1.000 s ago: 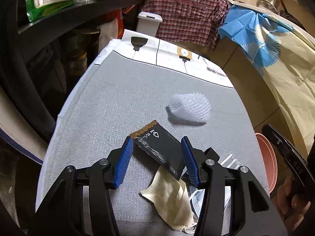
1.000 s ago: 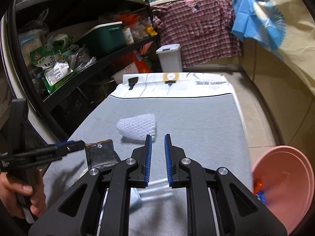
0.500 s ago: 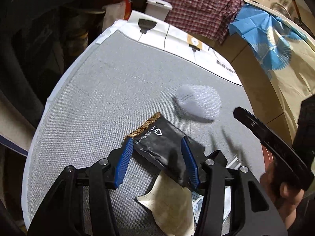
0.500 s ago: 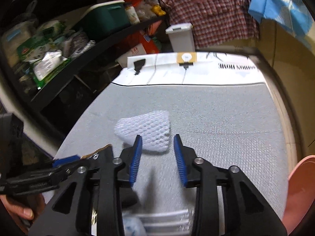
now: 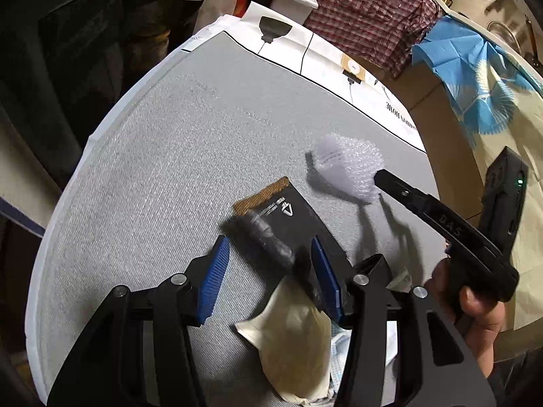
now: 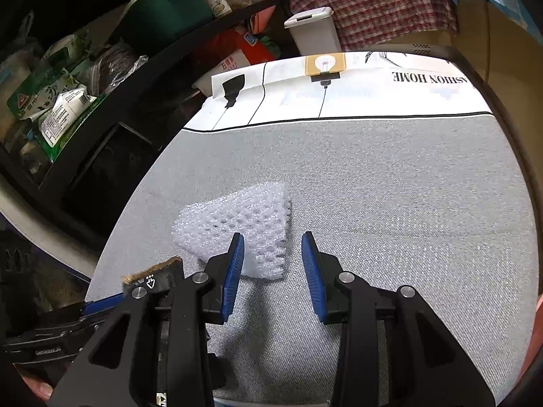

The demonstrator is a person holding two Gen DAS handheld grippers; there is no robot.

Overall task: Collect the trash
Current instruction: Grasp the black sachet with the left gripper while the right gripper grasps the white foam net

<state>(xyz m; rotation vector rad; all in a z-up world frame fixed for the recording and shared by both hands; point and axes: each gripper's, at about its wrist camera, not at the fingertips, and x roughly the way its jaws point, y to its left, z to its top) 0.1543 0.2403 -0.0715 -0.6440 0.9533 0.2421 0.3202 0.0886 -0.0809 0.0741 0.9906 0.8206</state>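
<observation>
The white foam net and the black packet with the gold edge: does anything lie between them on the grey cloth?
No. In the left wrist view, only bare grey cloth separates the white foam net from the black packet.

bright overhead light on the grey tablecloth (image 6: 390,186), short soft shadows, black packet (image 5: 288,224) slightly motion-blurred, heavy fisheye bending, dark left shelves (image 6: 101,68).

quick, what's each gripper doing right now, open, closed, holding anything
Left gripper: open, straddling the black packet, not clamped.
Right gripper: open, jaws just widened, empty, at the white foam net.
</observation>
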